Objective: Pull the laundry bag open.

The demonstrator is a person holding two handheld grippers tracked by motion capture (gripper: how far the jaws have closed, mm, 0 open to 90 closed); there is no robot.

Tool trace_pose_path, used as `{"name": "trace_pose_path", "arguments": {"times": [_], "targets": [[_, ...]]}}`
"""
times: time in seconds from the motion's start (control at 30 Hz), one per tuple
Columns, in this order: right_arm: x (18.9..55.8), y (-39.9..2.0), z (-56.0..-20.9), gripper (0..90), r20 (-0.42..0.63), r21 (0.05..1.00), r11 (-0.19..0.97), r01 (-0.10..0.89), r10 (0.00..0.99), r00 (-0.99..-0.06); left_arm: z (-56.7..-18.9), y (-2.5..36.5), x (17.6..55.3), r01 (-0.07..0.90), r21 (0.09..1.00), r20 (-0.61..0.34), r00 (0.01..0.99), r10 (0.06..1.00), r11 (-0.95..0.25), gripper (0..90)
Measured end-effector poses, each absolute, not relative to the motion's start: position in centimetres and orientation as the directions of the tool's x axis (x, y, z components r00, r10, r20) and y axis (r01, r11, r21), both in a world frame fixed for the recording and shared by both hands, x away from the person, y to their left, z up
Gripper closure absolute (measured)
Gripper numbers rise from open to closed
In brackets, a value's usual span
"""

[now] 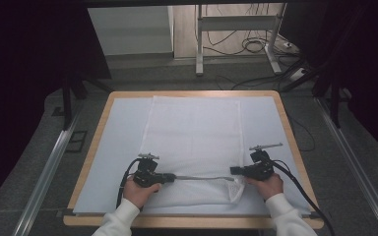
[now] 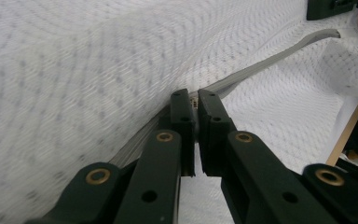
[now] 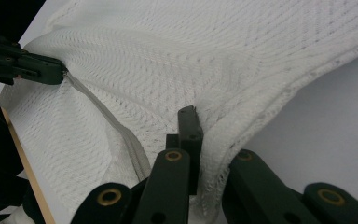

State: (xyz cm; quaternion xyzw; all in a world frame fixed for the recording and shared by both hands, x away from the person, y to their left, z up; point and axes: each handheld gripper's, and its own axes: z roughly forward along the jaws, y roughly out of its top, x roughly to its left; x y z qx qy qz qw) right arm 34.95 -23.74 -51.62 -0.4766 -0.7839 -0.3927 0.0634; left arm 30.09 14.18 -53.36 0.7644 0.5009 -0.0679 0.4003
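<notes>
At the lower middle of the high view, two grippers pinch the near edge of one white mesh laundry bag (image 1: 193, 142).

At lower left, the left gripper (image 1: 170, 178) has its jaws closed tight on the bag's grey zipper strip (image 1: 204, 178), which runs level across to the right gripper (image 1: 233, 171), whose jaws are clamped on the bag's lower right corner. One bag, one zipper, two grippers, two hands. The left hand (image 1: 139, 192) and right hand (image 1: 267, 186) come up from the bottom edge in white sleeves, grippers pointing inward at each other over the pale sheet on the wooden table (image 1: 94, 142).
</notes>
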Motion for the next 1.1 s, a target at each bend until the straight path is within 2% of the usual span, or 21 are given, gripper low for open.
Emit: {"name": "trace_pose_path", "arguments": {"times": [1.1], "targets": [[35.0,-23.7,-51.6,88.2,0.469,0.561,0.239,0.792,0.697,-0.543,-53.2,17.0,29.4,0.825,0.547,-0.512,0.466,0.722,-0.145,86.3]]}}
